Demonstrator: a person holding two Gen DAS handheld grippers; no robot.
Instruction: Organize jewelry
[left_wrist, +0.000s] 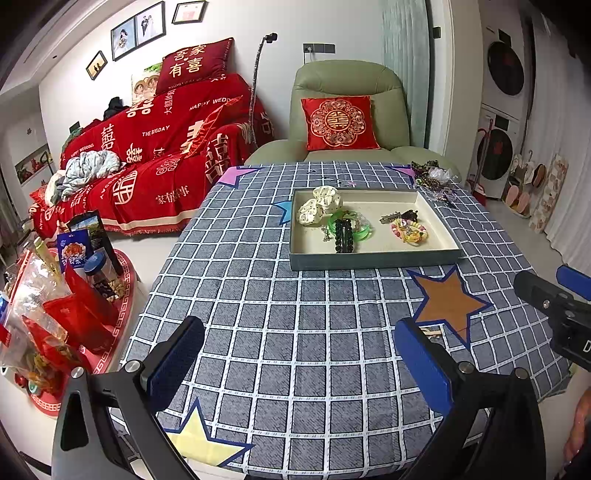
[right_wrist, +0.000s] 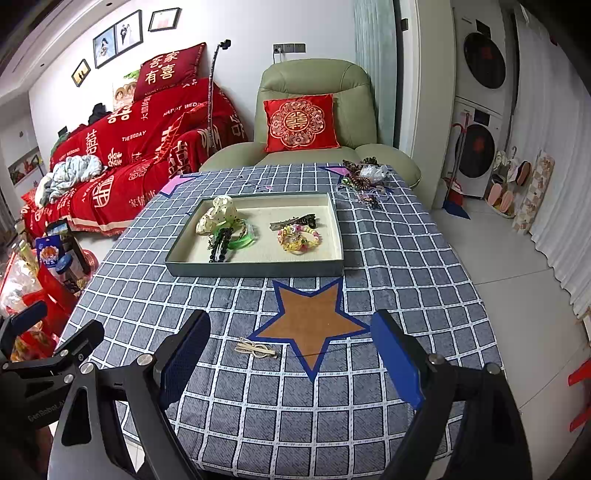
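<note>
Both wrist views look down at a slant across the checked tablecloth (left_wrist: 295, 332) from its near edge. They share the tray (right_wrist: 255, 271) at mid-frame and the green armchair (left_wrist: 347, 81) above it.

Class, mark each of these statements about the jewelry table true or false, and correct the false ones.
1. The tray holds a green bangle. True.
2. The right gripper grips a hair clip. False: its jaws stand open and empty above the cloth.
3. A pale hair clip lies on the tablecloth beside the brown star. True.
4. The tray is empty. False: it holds scrunchies, bracelets and clips.
5. The left gripper is open. True.
</note>
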